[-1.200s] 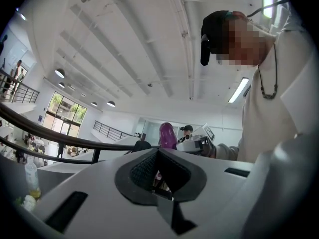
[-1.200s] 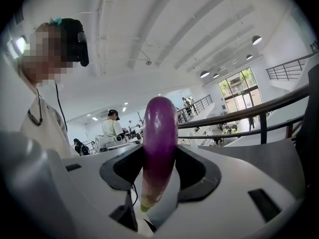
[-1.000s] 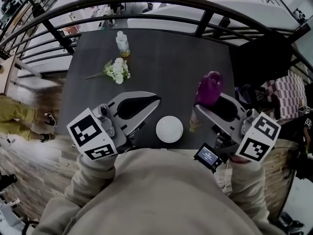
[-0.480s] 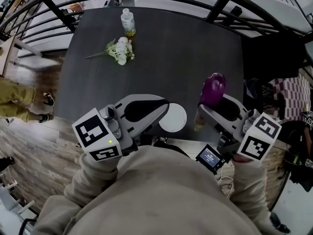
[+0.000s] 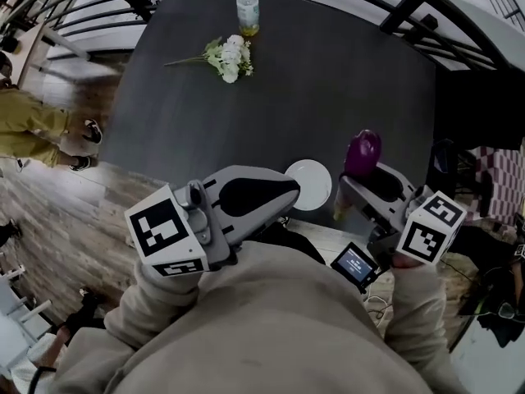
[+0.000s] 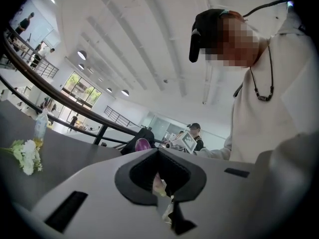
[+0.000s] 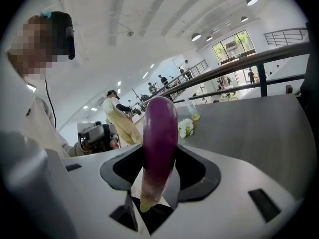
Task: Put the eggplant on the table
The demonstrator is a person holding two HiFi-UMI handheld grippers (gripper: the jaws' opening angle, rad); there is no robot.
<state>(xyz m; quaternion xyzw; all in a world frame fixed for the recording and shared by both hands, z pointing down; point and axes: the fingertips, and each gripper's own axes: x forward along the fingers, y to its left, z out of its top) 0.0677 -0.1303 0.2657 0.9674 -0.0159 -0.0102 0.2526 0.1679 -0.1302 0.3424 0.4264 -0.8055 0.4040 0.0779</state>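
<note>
Purple eggplant, pale end down, clamped upright in right hand-held gripper; left hand-held gripper seemingly closed

This is a big, bright open hall, like an office atrium. A curved black metal railing runs past the dark grey table. Round white ceiling lamps and tall windows show beyond.

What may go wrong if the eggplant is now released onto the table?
1. The right gripper holds the eggplant upright by its lower end, with most of its body above the jaws. Released like this, it would probably topple and roll.
2. It hangs close to the near edge of the table, so a roll might carry it off.
3. The white plate lies just beside it, so the eggplant may land on the rim.
</note>
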